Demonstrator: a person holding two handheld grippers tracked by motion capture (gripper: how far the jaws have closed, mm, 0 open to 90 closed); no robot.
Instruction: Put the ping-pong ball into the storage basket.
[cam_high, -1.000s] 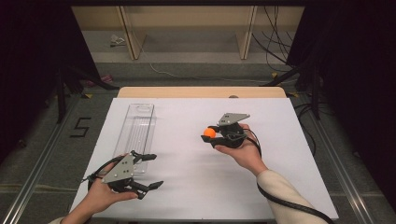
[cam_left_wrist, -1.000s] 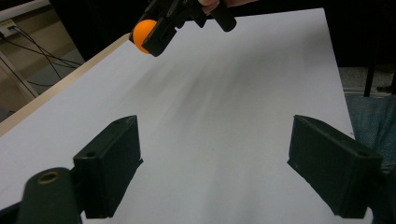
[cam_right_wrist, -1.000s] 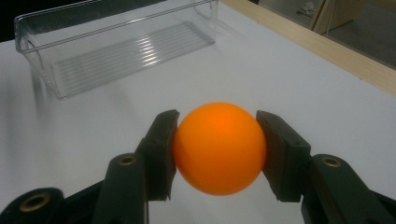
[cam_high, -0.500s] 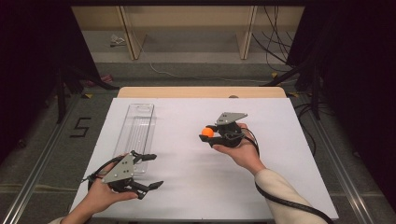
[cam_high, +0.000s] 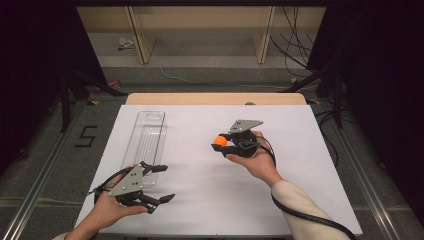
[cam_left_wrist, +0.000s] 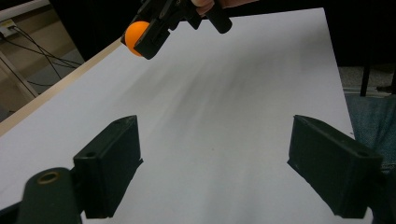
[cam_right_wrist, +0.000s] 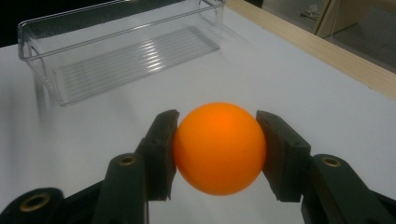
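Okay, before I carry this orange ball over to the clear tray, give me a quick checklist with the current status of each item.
1. Grip: right gripper has both pads pressed on the orange ball: ok.
2. Ball lifted off the white table: ok, it is held in the air.
3. Clear tray upright with nothing in it: ok.
4. Path from ball to tray: bare table between them: ok.
5. Left gripper out of the way: cannot tell for sure; it sits open right at the tray's near end.
6. Whether the tray would slide when touched: cannot tell.
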